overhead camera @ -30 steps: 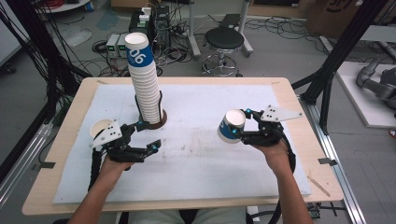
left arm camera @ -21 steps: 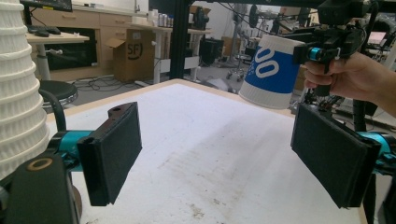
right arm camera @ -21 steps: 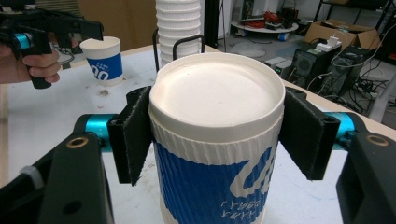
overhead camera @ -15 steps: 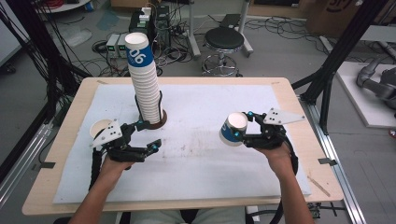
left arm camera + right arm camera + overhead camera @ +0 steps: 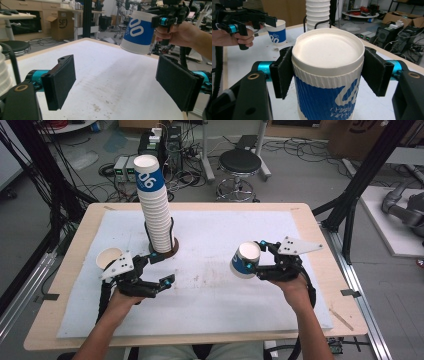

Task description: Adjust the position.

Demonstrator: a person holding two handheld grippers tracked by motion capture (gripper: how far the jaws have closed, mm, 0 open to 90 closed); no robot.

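A tall stack of white paper cups with a blue band on the top one stands in a dark ring holder at the back left of the mat; its lower cups rise behind the held cup. My right gripper is shut on a blue-and-white ribbed cup, held tilted above the mat. Its pads press both sides of the cup, whose base faces the camera. My left gripper is open near the holder, its pads wide apart over bare mat. A single upright cup stands beside it.
A white mat covers most of the wooden table. From the left gripper view, the held cup hangs in the right gripper above the mat. A stool, cables and boxes lie beyond the table's far edge.
The right gripper with its cup has drifted very slightly toward the near edge. The left gripper and the cups on the table have stayed put.
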